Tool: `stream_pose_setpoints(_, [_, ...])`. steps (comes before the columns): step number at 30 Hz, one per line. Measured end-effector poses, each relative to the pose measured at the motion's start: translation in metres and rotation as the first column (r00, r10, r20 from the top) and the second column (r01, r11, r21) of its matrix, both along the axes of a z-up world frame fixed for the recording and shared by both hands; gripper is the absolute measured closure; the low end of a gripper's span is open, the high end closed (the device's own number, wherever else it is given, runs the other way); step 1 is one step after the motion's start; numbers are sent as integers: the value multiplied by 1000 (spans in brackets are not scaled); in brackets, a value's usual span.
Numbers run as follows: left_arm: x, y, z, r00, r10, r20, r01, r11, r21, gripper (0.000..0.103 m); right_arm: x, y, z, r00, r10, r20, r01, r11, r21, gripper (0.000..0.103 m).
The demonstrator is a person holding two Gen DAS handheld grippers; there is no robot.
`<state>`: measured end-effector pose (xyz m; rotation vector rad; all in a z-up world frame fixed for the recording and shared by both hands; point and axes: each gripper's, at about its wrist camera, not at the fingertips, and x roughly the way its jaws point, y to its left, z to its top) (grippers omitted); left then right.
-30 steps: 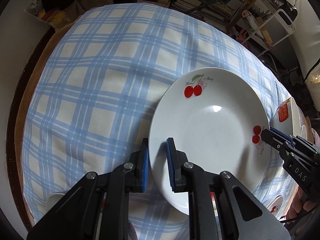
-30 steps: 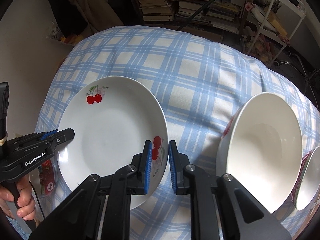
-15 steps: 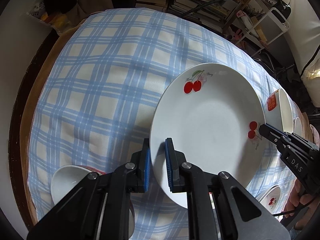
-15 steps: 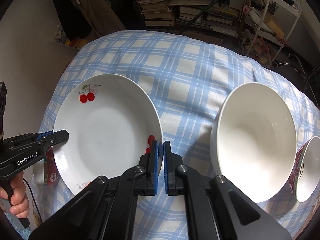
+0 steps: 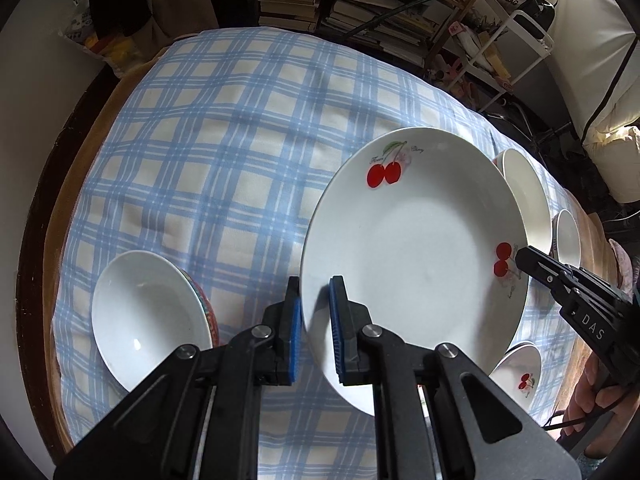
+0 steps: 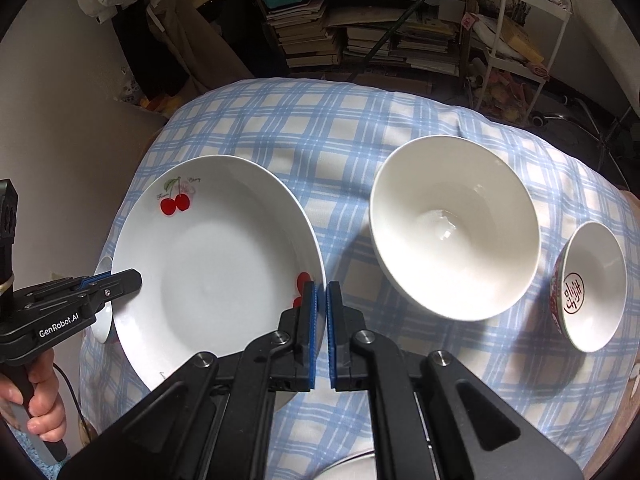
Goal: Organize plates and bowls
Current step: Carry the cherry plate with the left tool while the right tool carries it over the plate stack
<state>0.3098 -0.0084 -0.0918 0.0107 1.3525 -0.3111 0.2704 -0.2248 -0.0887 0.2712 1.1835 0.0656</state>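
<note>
Left tongs (image 5: 314,312) are clenched on the near rim of the cherry plate (image 5: 412,256), a white plate with red cherries at 12 and 3 o'clock. Below lies the blue checked cloth (image 5: 208,152) of the surface; a white bowl (image 5: 148,316) sits at 9 o'clock, bookshelves (image 5: 360,4) behind.

Right tongs (image 6: 321,320) are clenched on the plate's (image 6: 212,264) rim at 3 o'clock. A big white bowl (image 6: 452,228) and a red-sided bowl (image 6: 588,288) stand apart at 3 o'clock.
</note>
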Motion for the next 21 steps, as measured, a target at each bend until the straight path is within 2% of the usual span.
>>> stream_pose_setpoints(9, [-35,-35,21,998,-53,31,53,999,2,90,-46,-29,19,998,-50,32,50,999,3,97])
stream_pose_setpoints(21, [-86,-86,25,991,-133,32,133,991,-1,90,-104,-77,27,993,-109,40,109,994,-18,97])
